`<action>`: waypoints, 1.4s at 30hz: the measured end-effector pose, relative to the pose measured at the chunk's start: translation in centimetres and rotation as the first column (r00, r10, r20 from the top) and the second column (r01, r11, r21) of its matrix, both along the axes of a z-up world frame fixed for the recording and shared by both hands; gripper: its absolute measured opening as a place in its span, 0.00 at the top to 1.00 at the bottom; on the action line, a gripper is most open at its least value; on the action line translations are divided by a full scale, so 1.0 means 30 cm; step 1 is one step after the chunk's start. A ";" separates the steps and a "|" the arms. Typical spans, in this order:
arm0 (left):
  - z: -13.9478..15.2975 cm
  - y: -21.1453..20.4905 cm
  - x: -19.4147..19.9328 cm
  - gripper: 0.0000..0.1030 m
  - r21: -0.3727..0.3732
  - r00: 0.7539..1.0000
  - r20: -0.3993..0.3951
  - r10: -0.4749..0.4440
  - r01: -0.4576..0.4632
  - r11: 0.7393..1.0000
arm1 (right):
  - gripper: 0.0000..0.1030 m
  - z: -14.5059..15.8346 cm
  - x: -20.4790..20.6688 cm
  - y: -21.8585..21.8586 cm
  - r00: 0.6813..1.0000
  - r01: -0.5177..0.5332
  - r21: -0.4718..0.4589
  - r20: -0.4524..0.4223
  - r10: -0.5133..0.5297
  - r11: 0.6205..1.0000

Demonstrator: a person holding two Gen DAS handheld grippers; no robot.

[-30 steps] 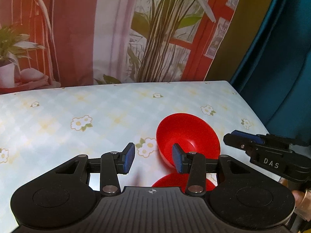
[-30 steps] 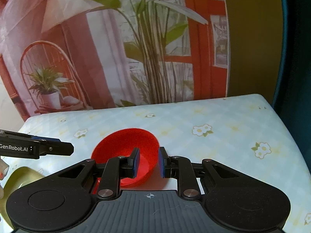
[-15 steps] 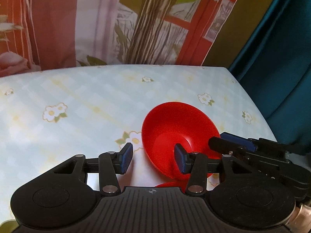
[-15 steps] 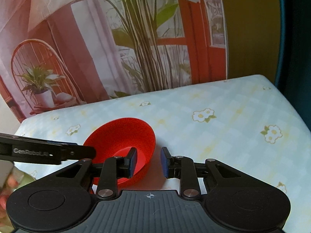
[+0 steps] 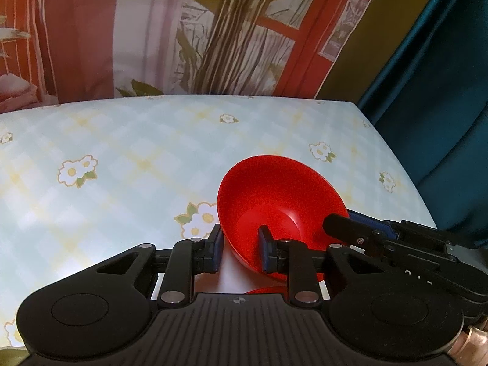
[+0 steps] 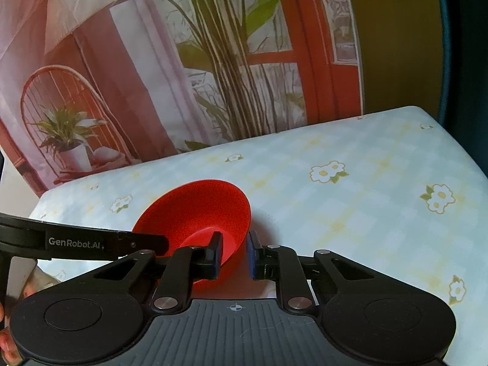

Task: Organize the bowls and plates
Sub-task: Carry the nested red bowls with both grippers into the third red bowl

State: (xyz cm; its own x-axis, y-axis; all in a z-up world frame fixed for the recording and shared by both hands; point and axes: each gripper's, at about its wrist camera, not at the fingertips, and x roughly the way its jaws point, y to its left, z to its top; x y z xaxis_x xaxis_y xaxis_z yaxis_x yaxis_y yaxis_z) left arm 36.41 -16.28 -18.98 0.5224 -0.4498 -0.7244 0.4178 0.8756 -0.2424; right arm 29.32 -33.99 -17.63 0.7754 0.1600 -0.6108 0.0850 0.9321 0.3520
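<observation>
A red bowl (image 5: pixel 276 210) is held tilted above the bench (image 5: pixel 128 158), its open mouth facing up and away. The left gripper (image 5: pixel 241 248) pinches the bowl's near-left rim, one finger outside the wall and one inside. The right gripper (image 6: pixel 233 254) pinches the opposite rim the same way, its left finger inside the bowl (image 6: pixel 198 213) and its right finger outside. Beneath the bowl, in the left wrist view, a sliver of a second red dish (image 5: pixel 265 289) shows, whether plate or bowl cannot be told. Two grippers, one bowl clearly seen.
</observation>
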 end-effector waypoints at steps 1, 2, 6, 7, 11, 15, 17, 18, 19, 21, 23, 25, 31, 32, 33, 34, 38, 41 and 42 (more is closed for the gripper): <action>0.004 -0.001 -0.001 0.76 0.002 1.000 0.006 -0.001 0.001 1.000 | 0.84 0.001 -0.001 0.000 1.000 0.001 0.001 0.003 -0.001 1.000; 0.007 0.000 -0.003 0.76 0.003 1.000 0.012 -0.002 0.002 1.000 | 0.84 0.004 -0.002 0.001 1.000 0.002 0.001 0.008 -0.002 1.000; 0.023 0.001 -0.012 0.76 0.002 1.000 0.030 -0.001 0.001 1.000 | 0.84 0.016 -0.006 0.000 1.000 0.011 0.002 0.028 -0.011 1.000; 0.028 0.000 -0.014 0.76 0.002 0.999 0.036 -0.003 0.003 1.000 | 0.84 0.019 -0.006 0.000 0.999 0.014 0.003 0.033 -0.014 1.000; 0.054 0.003 -0.026 0.76 0.002 0.998 0.062 -0.009 0.009 1.000 | 0.84 0.037 -0.009 -0.005 0.998 0.022 0.005 0.053 -0.023 1.000; 0.088 0.008 -0.040 0.76 -0.004 0.996 0.089 -0.011 0.011 1.000 | 0.84 0.061 -0.015 -0.002 0.997 0.027 0.001 0.066 -0.027 1.000; 0.103 0.013 -0.048 0.76 -0.007 0.995 0.100 -0.011 0.012 1.000 | 0.84 0.078 -0.021 0.000 0.997 0.027 -0.003 0.073 -0.027 1.000; 0.111 0.017 -0.054 0.76 -0.009 0.994 0.105 -0.011 0.012 1.000 | 0.84 0.086 -0.023 0.002 0.997 0.027 -0.004 0.075 -0.026 1.000; 0.118 0.020 -0.061 0.76 -0.010 0.994 0.109 -0.012 0.013 1.000 | 0.84 0.094 -0.026 0.005 0.997 0.027 -0.006 0.078 -0.026 1.000; 0.133 0.029 -0.075 0.76 -0.009 0.993 0.119 -0.013 0.015 1.000 | 0.84 0.114 -0.032 0.013 0.996 0.025 -0.012 0.084 -0.024 1.000; 0.144 0.040 -0.089 0.76 -0.010 0.992 0.127 -0.014 0.015 1.000 | 0.84 0.134 -0.041 0.022 0.996 0.023 -0.015 0.091 -0.022 1.000; 0.154 0.049 -0.103 0.76 -0.011 0.991 0.133 -0.014 0.015 1.000 | 0.84 0.149 -0.048 0.030 0.995 0.020 -0.019 0.096 -0.018 1.000; 0.181 0.089 -0.155 0.76 -0.020 0.989 0.148 -0.007 0.010 1.000 | 0.84 0.191 -0.083 0.067 0.994 0.008 -0.034 0.107 -0.005 0.999; 0.184 0.099 -0.165 0.76 -0.023 0.989 0.149 -0.004 0.008 1.000 | 0.84 0.197 -0.090 0.075 0.994 0.006 -0.036 0.107 -0.002 0.999; 0.187 0.106 -0.174 0.76 -0.025 0.989 0.150 -0.003 0.006 1.000 | 0.84 0.202 -0.095 0.082 0.994 0.003 -0.038 0.108 0.001 0.999; 0.190 0.114 -0.184 0.76 -0.027 0.989 0.151 -0.001 0.005 1.000 | 0.84 0.206 -0.101 0.089 0.994 0.001 -0.041 0.107 0.004 0.999; 0.194 0.143 -0.223 0.75 -0.030 0.988 0.156 0.001 0.004 1.000 | 0.84 0.222 -0.128 0.122 0.994 -0.008 -0.052 0.104 0.014 0.999; 0.192 0.165 -0.249 0.75 -0.034 0.988 0.155 0.006 -0.001 0.999 | 0.84 0.232 -0.148 0.144 0.995 -0.014 -0.055 0.102 0.020 0.998; 0.191 0.172 -0.257 0.75 -0.034 0.988 0.156 0.007 -0.002 0.999 | 0.84 0.234 -0.154 0.151 0.995 -0.017 -0.056 0.101 0.022 0.998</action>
